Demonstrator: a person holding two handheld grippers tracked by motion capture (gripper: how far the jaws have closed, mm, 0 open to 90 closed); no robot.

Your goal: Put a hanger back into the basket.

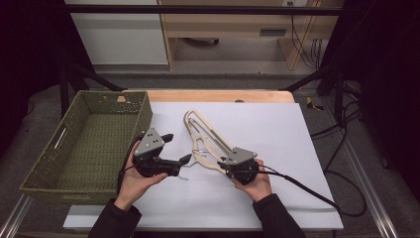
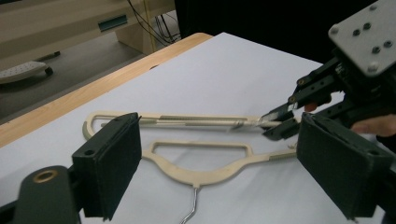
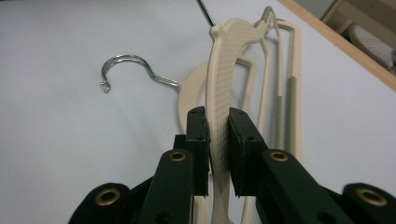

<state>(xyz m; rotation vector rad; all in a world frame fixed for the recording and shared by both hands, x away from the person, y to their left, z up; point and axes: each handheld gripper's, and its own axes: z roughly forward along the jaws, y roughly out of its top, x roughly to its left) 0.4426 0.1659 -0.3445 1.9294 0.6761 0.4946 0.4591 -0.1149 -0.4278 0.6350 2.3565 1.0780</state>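
Pinching the upper hanger (image 3: 223, 93) at frame centre, the right gripper (image 3: 218, 140) needed a firm, level lift off the lower hanger (image 2: 201, 163), while the left gripper (image 2: 215, 158) hung spread and empty by the basket (image 1: 47, 163) at left.

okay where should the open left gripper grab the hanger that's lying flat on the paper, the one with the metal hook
Take the flat hanger by its curved shoulder bar, beside the neck where the metal hook joins. Come straight down from above with the left gripper, jaws across the bar's width. The bar is thin and lies flat on the white sheet, and the cut-out above it likely leaves room for one jaw.
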